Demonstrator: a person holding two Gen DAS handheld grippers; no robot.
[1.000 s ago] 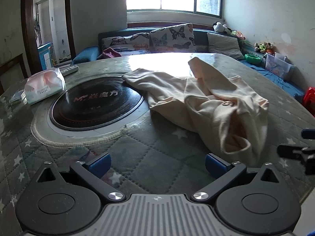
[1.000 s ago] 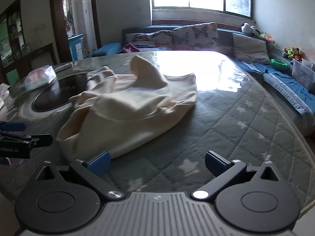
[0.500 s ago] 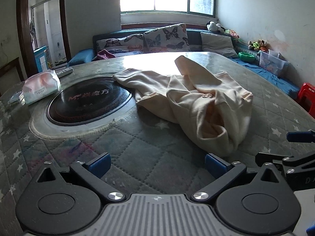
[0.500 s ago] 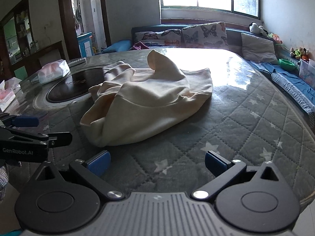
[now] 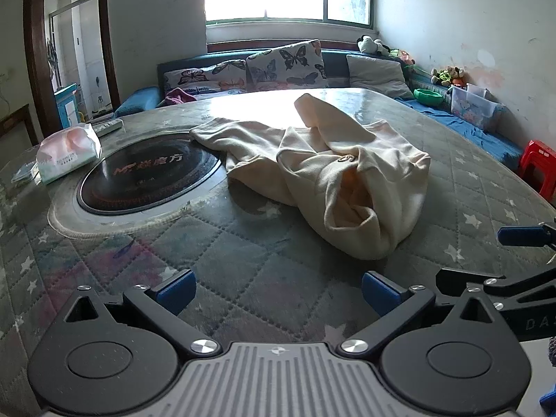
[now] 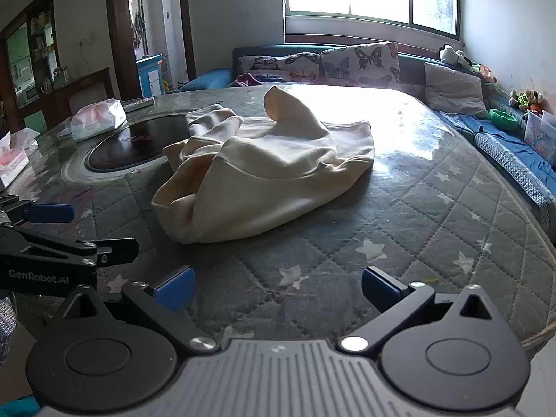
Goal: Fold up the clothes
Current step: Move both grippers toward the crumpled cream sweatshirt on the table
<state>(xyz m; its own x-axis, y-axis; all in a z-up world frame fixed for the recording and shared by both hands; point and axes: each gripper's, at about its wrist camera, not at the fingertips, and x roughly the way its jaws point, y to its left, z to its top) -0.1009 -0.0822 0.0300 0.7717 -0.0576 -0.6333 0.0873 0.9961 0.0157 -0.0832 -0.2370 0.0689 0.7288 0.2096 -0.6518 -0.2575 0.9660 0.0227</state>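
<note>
On the bench [image 5: 243, 278]: a round top under a grey-green quilted star-print cover, with a black glass hotplate disc [image 5: 149, 179] sunk in its middle.
Garment: a cream, soft knit hooded top [image 5: 333, 173] lies crumpled right of the disc, one sleeve end touching the disc's rim, the hood standing up at the far side, the hem opening gaping toward the cameras.
Left claw [image 5: 276, 293]: blue-tipped fingers wide apart, holding nothing, low over bare quilt just short of the garment's near edge.
Right claw [image 6: 276, 288]: likewise spread and holding nothing, near the bench's front edge, close beside the left one.
Stage: by my judgement folding has not begun; the top must first be spread flat.
Risk, layers: the fabric is bunched in several plies, so a pinch at the near edge could catch only one layer or two wrong ones, and the lift would twist the body instead of opening it.
Risk, sleeve: dragging toward the disc could snag the sleeve on its raised rim.
Risk, claws: they sit close together and could knock each other on reaching in.
Edges: the front rim is right under the claws; a pull toward the person may slide cloth off.
Open room: bare quilt lies right of and in front of the garment; a white-and-pink tissue pack [image 5: 67, 151] crowds the left.
</note>
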